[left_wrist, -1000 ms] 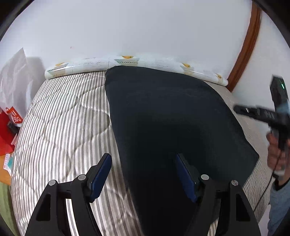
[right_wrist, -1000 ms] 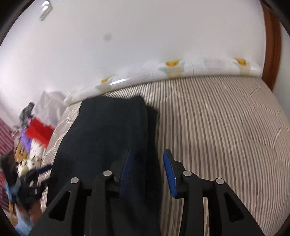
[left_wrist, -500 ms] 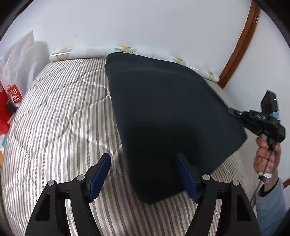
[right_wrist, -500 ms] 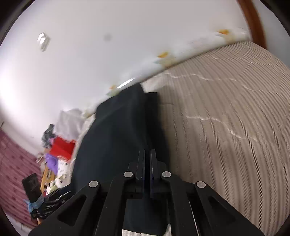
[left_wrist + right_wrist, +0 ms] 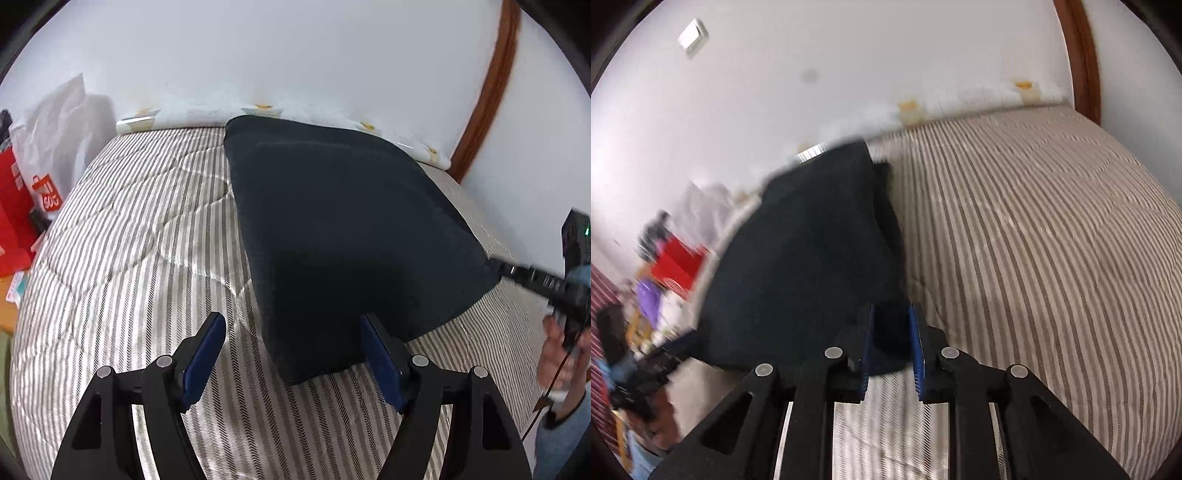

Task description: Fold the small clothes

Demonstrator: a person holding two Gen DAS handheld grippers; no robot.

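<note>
A dark navy garment point(image 5: 351, 229) lies spread flat on the striped bed cover point(image 5: 129, 258). My left gripper point(image 5: 291, 321) is open, hovering over the garment's near corner, with its right finger above the cloth edge and nothing pinched. My right gripper point(image 5: 891, 325) is low at the garment's point(image 5: 812, 240) other near corner. Its jaws are opening a little, and the corner lies loose between the blue pads. In the left wrist view the right gripper point(image 5: 496, 264) touches the cloth's right corner, held by a person's hand point(image 5: 557, 354).
The striped bed cover point(image 5: 1034, 240) stretches wide to the right of the garment. A patterned white roll point(image 5: 258, 112) lines the wall at the bed's far edge. Red and white bags point(image 5: 22, 206) stand off the bed's left side. A brown door frame point(image 5: 487, 92) rises at the right.
Both grippers drew back toward the bed's near side, so the garment's near edge now shows. The right gripper closed on the cloth corner, then parted slightly. The left gripper stayed open.
</note>
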